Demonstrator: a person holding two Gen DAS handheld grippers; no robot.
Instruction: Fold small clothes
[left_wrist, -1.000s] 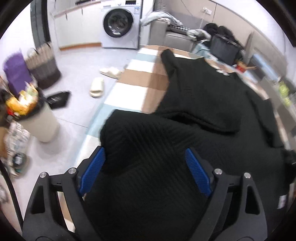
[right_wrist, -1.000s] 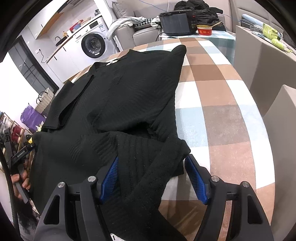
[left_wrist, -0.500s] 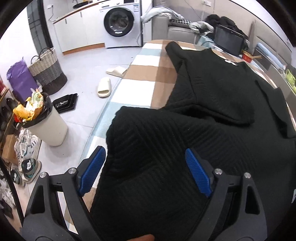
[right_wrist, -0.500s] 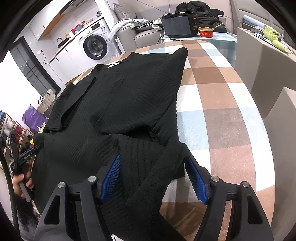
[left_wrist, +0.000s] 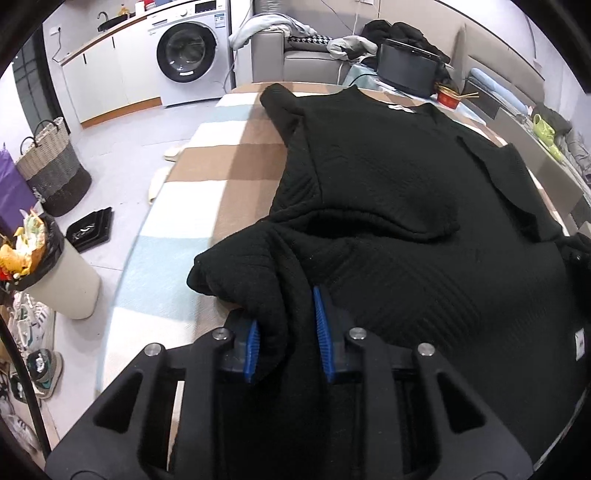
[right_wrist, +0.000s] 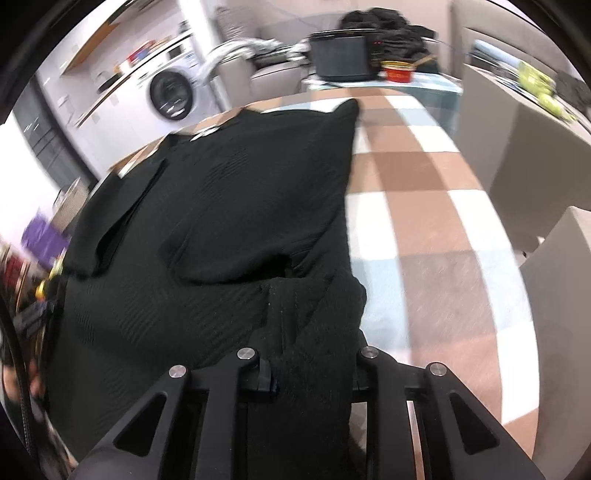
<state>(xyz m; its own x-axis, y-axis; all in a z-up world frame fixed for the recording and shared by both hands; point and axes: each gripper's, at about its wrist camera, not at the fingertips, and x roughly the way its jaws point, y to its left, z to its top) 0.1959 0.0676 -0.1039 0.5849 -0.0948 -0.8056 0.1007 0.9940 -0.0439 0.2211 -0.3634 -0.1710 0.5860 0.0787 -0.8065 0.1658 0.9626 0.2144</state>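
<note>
Overflowing with yellow wrappers: a cream bin (left_wrist: 62, 280) on the tiled floor, beside a two-tone woven basket (left_wrist: 51, 168). Spread across the checked tablecloth (left_wrist: 221, 173): a black ribbed-knit top (left_wrist: 399, 206), its near hem bunched between closing jaws of left gripper (left_wrist: 286, 328) and right gripper (right_wrist: 310, 373).

Checked tablecloth (left_wrist: 229, 173) covers the table; black knit garment (left_wrist: 388, 192) lies spread on it.
</note>
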